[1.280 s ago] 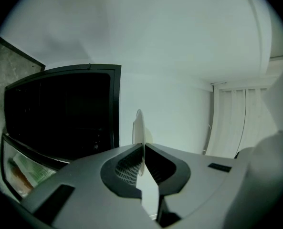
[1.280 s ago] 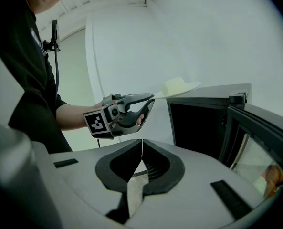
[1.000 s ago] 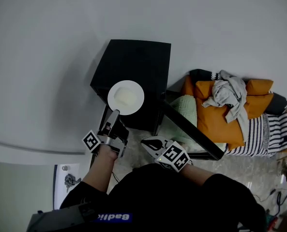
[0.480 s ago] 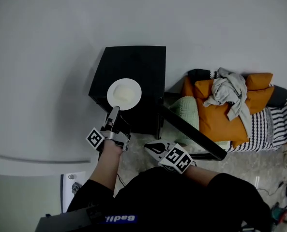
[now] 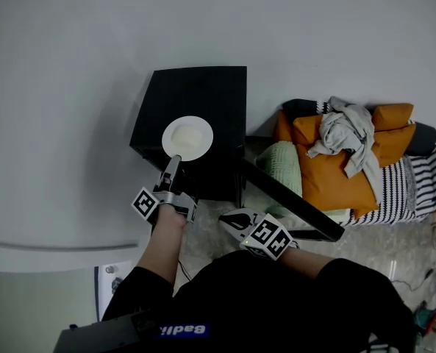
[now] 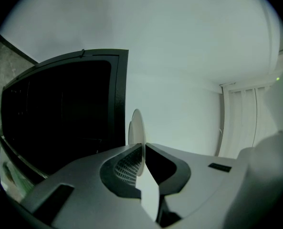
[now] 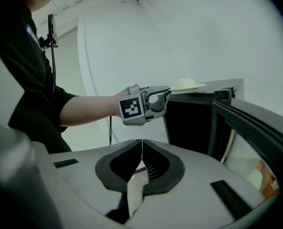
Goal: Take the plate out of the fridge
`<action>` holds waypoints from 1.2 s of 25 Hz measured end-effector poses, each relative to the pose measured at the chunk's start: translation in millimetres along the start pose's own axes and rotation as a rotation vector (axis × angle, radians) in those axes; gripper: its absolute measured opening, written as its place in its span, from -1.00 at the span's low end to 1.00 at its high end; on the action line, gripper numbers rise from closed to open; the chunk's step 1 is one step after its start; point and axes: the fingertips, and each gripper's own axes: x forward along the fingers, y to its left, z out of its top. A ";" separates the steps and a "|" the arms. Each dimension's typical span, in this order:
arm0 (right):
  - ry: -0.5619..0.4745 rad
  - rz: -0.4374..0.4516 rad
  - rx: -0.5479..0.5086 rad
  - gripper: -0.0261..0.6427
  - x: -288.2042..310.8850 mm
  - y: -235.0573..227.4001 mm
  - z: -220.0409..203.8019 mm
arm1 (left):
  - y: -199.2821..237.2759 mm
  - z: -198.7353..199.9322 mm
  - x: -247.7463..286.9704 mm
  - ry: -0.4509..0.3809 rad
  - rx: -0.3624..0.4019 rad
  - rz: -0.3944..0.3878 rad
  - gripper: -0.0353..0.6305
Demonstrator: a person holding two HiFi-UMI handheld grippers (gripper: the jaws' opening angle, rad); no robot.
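A white plate (image 5: 187, 137) hangs flat over the top of the black mini fridge (image 5: 203, 94). My left gripper (image 5: 176, 159) is shut on its near rim. In the left gripper view the plate (image 6: 135, 130) shows edge-on, pinched between the jaws of the left gripper (image 6: 142, 149), with the fridge (image 6: 60, 113) to its left. The right gripper view shows the plate (image 7: 186, 84) level with the fridge's top (image 7: 213, 88); I cannot tell whether they touch. My right gripper (image 5: 236, 223) is shut with nothing in it, low in front of the fridge. The fridge door (image 5: 291, 197) stands open to the right.
Right of the fridge lies a pile of orange cushions (image 5: 335, 175) with a grey garment (image 5: 346, 138), a green pillow (image 5: 280, 164) and striped fabric (image 5: 416, 190). A white wall (image 5: 93, 65) runs behind and to the left. The person's arm (image 7: 84, 109) reaches across the right gripper view.
The left gripper has carried the plate a little farther over the fridge's top. The right gripper has stayed about where it was.
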 end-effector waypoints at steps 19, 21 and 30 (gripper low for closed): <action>0.000 -0.001 0.020 -0.89 -4.5 -9.3 -1.8 | 16.5 0.5 19.3 -0.031 -0.008 0.024 -0.83; 0.001 -0.003 0.020 -0.89 -2.9 -10.9 -2.8 | 18.1 1.0 21.5 -0.028 -0.001 0.023 -0.83; -0.002 -0.031 0.001 -0.89 0.1 -13.6 -1.9 | 16.2 0.6 23.0 0.002 0.091 0.035 -0.82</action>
